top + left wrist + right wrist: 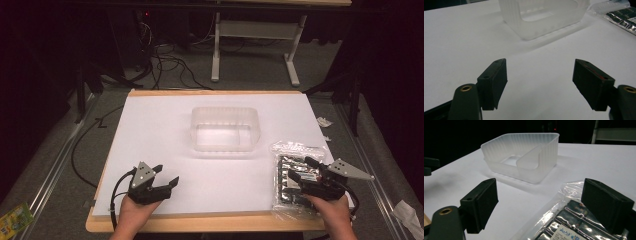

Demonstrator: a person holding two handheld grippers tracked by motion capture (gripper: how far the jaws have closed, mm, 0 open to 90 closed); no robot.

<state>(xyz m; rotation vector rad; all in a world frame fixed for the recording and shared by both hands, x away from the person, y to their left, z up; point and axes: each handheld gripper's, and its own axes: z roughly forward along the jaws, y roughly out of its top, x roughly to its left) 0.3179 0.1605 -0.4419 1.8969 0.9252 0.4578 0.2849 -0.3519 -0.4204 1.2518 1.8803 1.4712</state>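
A clear plastic bag of dark wrapped packets point(295, 181) lies at the table's front right corner; its near end shows in the right gripper view point(571, 225), its far end in the left gripper view point(621, 15). My right gripper point(299, 169) hovers over that bag, open, nothing between its jaws point(541, 202). A translucent plastic tub point(225, 129) stands empty at mid-table point(544, 17) point(524, 160). My left gripper point(167, 175) is open above bare board at the front left point(540, 82).
The white board point(165, 125) lies on a wooden table top. Cables run over the floor behind and to the left. A white desk frame point(255, 45) stands beyond the table. Scraps of wrapper lie on the floor at right point(407, 212).
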